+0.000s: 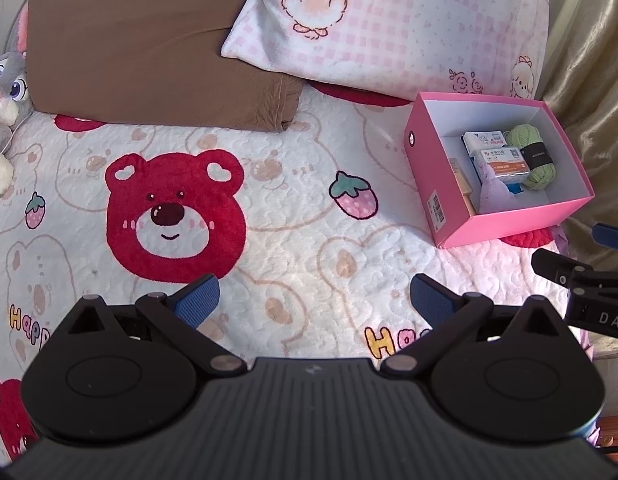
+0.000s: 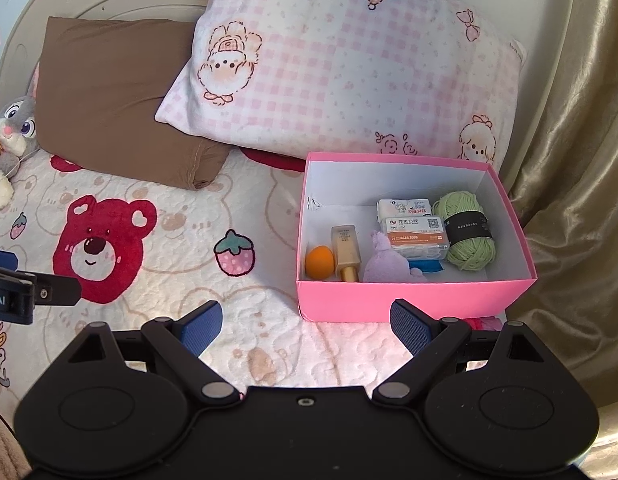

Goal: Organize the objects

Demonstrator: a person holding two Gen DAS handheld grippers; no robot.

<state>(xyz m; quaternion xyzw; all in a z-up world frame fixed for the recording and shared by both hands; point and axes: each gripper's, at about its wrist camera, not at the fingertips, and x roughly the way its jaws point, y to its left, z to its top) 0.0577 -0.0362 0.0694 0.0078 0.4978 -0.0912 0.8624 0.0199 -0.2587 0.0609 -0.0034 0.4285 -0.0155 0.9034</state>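
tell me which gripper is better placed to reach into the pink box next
Right, probably. The right gripper hangs open just in front of the pink box, with the green yarn and orange sponge straight ahead. The left gripper, also open, sits over bare blanket with the box off to its right.

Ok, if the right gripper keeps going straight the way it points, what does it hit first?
Probably the near wall of the open pink cardboard box: the open, empty right gripper points at its left part. Depth is unclear, so it may meet the white bear-print blanket first.
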